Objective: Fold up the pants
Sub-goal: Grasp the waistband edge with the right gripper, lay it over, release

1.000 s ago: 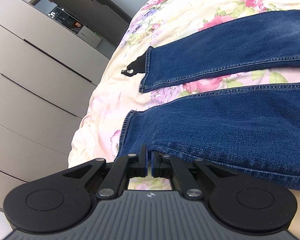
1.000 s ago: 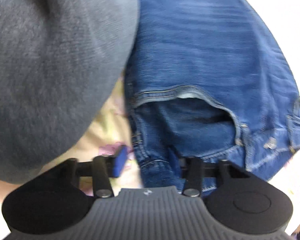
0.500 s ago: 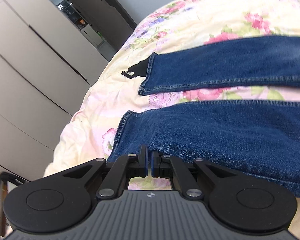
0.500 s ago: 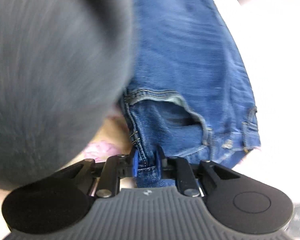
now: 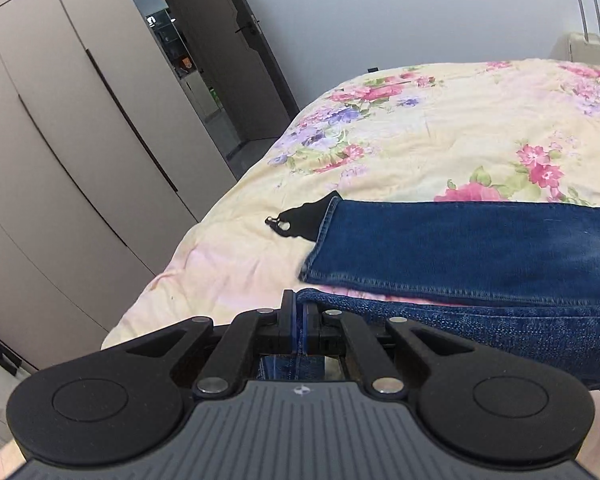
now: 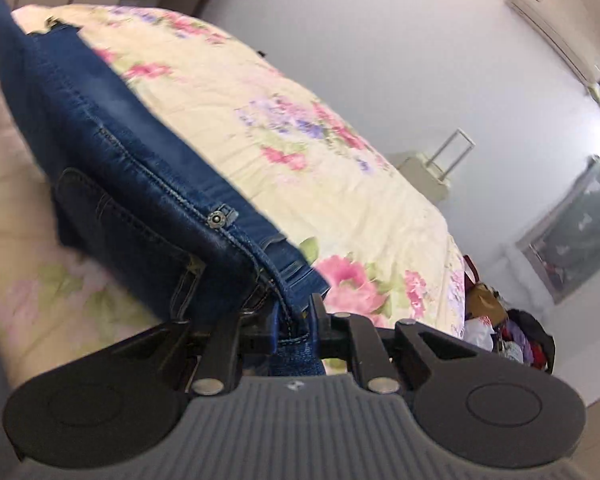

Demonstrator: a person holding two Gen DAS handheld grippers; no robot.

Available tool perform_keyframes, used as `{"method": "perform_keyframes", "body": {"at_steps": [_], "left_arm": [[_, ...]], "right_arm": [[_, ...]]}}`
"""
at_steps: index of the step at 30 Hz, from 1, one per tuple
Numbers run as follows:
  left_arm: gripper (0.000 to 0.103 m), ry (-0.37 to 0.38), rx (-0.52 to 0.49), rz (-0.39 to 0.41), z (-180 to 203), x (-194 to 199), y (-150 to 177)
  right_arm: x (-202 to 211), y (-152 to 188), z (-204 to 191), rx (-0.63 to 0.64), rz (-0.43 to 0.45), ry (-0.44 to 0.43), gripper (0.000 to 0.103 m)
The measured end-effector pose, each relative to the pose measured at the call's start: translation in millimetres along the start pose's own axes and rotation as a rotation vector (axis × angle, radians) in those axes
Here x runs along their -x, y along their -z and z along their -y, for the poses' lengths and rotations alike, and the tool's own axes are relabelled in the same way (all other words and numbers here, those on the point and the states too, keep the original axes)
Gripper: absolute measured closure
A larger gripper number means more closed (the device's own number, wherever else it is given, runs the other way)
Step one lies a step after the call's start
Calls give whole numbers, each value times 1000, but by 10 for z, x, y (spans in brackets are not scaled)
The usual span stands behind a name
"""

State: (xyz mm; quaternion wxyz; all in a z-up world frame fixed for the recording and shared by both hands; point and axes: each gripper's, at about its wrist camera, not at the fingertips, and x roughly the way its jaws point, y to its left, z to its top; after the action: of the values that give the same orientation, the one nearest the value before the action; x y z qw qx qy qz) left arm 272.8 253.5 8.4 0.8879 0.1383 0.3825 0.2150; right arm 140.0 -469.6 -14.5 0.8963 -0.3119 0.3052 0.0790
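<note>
The jeans (image 5: 480, 248) run off the right edge; the clutter (image 6: 508, 332) is perhaps clothes, too blurred.

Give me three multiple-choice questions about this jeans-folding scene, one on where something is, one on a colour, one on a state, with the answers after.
1. Where does the black tag lie?
A. at the hem of the far trouser leg
B. on the suitcase
C. inside the wardrobe

2. What is the ground colour of the floral bedspread?
A. grey
B. pale yellow
C. dark green

3. How does the right gripper stand?
A. wide open, empty
B. out of view
C. closed on the jeans waistband

Answers: 1 A, the tag pokes out beside that hem on the bedspread. 2 B, pink and purple flowers sit on pale yellow cloth. 3 C, denim is pinched between its jaws.
</note>
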Motion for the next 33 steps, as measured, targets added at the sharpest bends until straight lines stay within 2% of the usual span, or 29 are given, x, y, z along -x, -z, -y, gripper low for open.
{"method": "perform_keyframes", "body": {"at_steps": [4,10,17,20,23,26,27,28,29,30,33], "left_arm": [[100,-41,-79,-41,285,-377,-327],[100,-75,-193,-88,808,-1036,-754],[100,-134,-396,-109,1560,-1702,-1078],[100,-147,-469,-128,1805,-1980,-1097],[99,-149,-491,-142,1953,-2212,-1070],[85,-143,-502,-157,2032,-2387,-1018],[74,-143,-515,-143,2051,-2415,-991],[50,-143,-524,-121,2048,-2420,-964],[34,-135,-522,-95,2029,-2398,-958],[12,-115,-504,-70,1988,-2358,-969],[12,-40,-397,-38,1742,-2191,-1083]], "right_arm": [[-406,-233,142,-61,-26,16,96],[-1583,-570,369,-93,-91,45,96],[-2760,-525,447,-102,-237,22,96],[-3113,-480,420,-112,-276,5,96],[-3326,-402,387,-118,-301,-15,96],[-3408,-350,387,-140,-312,-24,95],[-3432,-341,373,-141,-318,-23,95],[-3458,-338,354,-142,-324,-20,95],[-3467,-344,333,-142,-329,-16,95],[-3473,-348,315,-140,-333,-9,94],[-3453,-380,280,-161,-343,22,87]]}}
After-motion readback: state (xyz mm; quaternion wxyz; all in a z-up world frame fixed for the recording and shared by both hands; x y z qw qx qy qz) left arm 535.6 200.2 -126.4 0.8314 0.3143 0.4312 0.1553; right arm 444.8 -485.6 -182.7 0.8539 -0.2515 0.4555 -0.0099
